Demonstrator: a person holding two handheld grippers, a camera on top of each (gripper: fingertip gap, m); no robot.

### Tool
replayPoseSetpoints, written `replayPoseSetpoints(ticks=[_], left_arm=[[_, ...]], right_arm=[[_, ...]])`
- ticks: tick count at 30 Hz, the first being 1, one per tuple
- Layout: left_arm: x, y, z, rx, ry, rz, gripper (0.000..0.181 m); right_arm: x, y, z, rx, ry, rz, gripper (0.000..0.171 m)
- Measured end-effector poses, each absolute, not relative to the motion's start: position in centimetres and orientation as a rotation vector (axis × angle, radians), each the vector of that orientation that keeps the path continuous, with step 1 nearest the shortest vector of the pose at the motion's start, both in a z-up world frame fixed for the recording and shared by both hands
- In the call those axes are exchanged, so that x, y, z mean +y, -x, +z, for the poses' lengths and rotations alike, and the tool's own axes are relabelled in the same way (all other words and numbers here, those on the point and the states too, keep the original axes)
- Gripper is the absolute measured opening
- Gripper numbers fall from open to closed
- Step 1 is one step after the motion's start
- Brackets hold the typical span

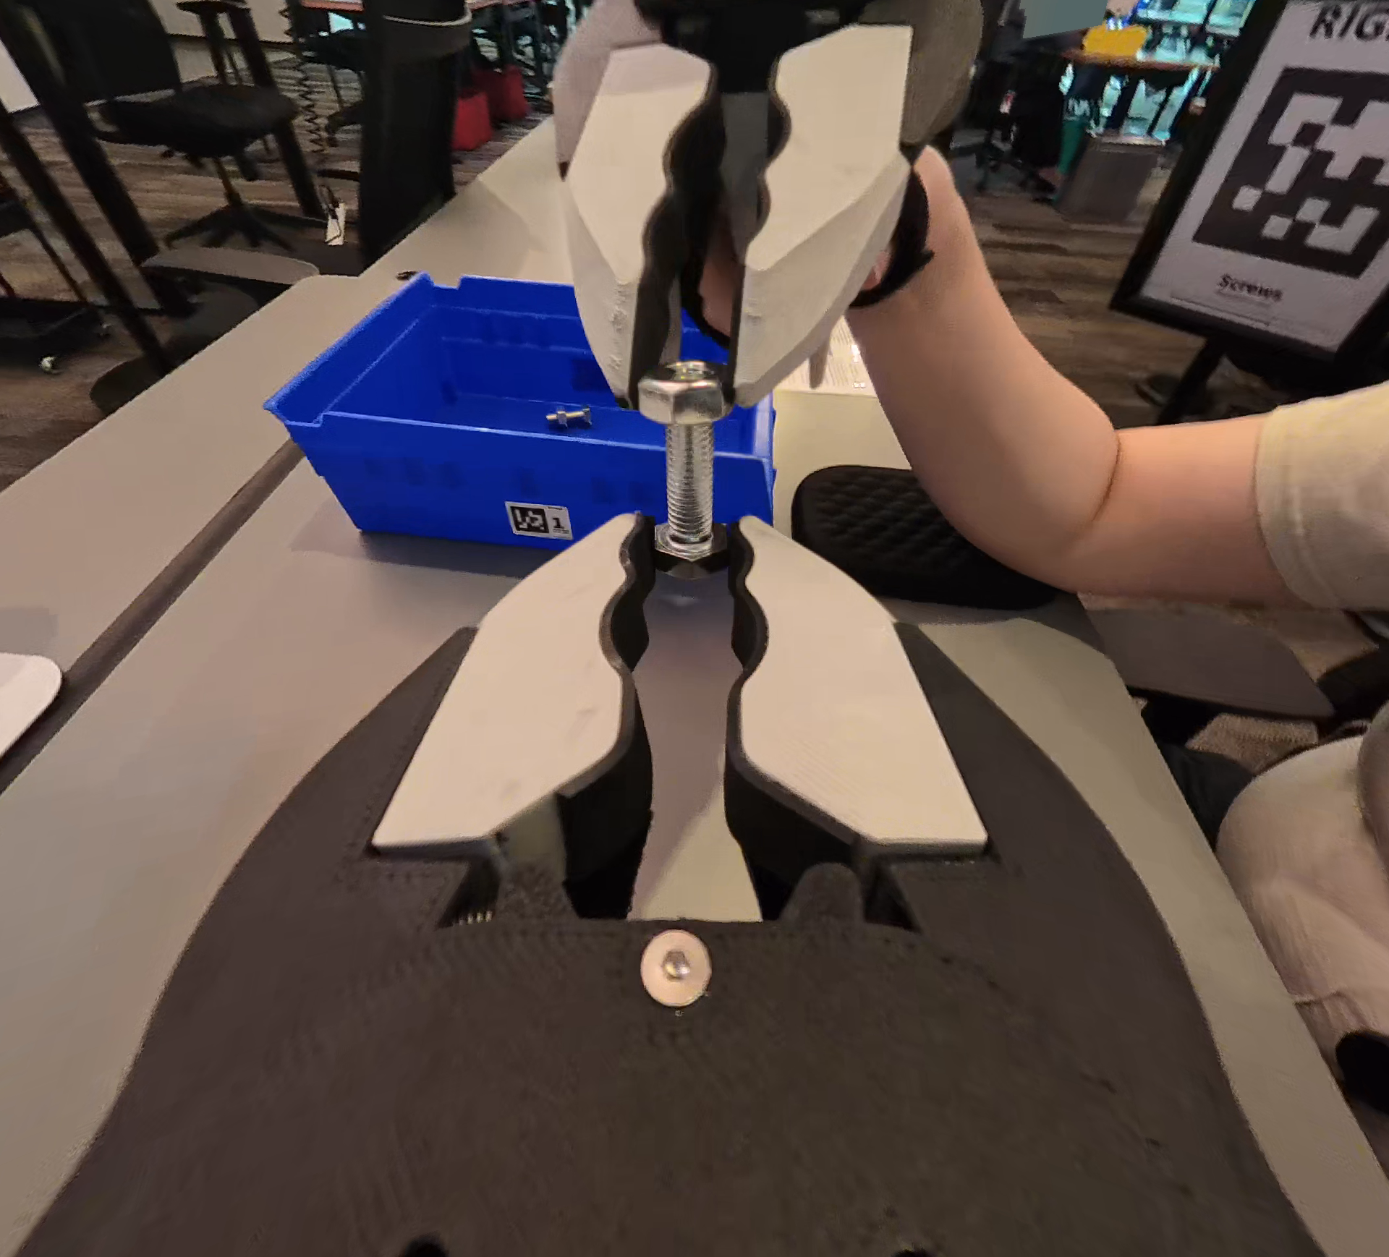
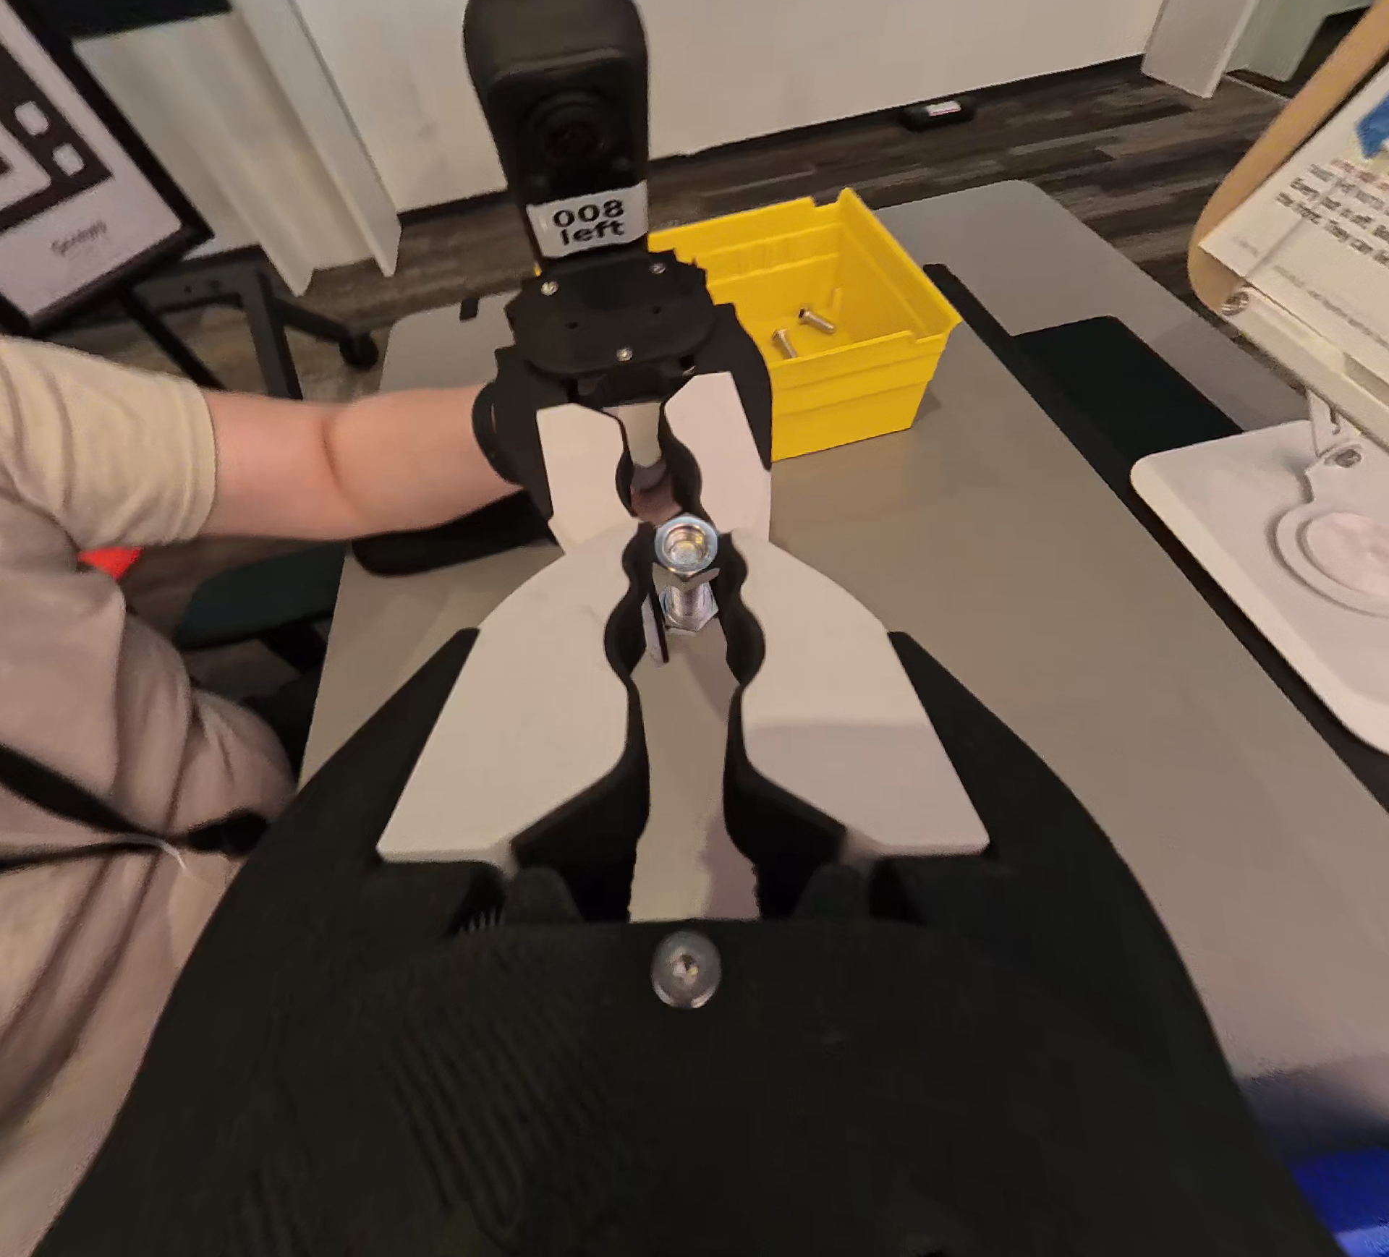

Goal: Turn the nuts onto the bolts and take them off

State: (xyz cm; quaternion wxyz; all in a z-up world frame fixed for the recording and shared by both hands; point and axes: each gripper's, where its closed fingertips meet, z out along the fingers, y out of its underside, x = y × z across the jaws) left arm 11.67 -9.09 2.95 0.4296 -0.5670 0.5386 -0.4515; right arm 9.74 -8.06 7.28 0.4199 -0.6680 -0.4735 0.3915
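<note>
Gripping at both ends, that's where I am! My left claw (image 1: 680, 548) is pinched on the nut (image 1: 680, 551), which sits at the bottom of the thread. My right claw (image 2: 684, 575) comes down from above and is clamped on the hex head of the bolt (image 1: 682, 462).

The bolt stands upright between the two claws, just in front of the blue bin (image 1: 451, 447) and lifted off the grey table (image 1: 225, 620). Bare thread shows all the way from head to nut.

Inside the blue bin, a small bolt-and-nut pair (image 1: 569, 417) lies on its side on the floor of the tray. Just to the right of the blue bin sits a black quilted pad (image 1: 902, 529), and my right forearm (image 1: 1015, 432) crosses above it; whether it touches the pad, I cannot tell.

Over in the right wrist view, looking down on the bolt's round top, there's a yellow bin (image 2: 849, 394). It is well apart from the blue bin, on the opposite side of the bolt. Two loose screws (image 2: 815, 319) lie in it.
</note>
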Motion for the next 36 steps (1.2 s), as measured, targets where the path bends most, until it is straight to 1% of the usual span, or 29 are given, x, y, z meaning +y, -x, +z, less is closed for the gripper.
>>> replayPoseSetpoints(ticks=[8, 13, 23, 29, 32, 36], left_arm=[[-6.7, -11.2, 3.6, 1.158, 1.542, -1.003, 0.018], [-6.1, -10.9, 3.9, 1.133, 1.545, -0.961, 0.018], [-7.2, -11.1, 2.4, 1.325, 1.544, -0.803, 0.018], [-7.5, -11.5, 2.5, 1.313, 1.547, -0.818, 0.019], [-6.8, -11.1, 2.1, 1.321, 1.544, -0.707, 0.018], [-8.2, -11.5, 1.6, 1.436, 1.488, -0.715, 0.018]], right_arm=[[-5.6, -9.4, 7.9, -0.923, 1.738, 0.977, 0.018], [-5.3, -9.0, 8.2, -0.836, 1.741, 1.018, 0.018], [-6.9, -9.9, 6.7, -1.045, 1.827, 0.847, 0.018], [-7.0, -10.4, 6.6, -1.030, 1.856, 0.868, 0.018], [-6.7, -10.3, 6.3, -1.011, 1.877, 0.870, 0.018], [-8.4, -9.9, 6.1, -1.193, 1.804, 0.864, 0.018]])
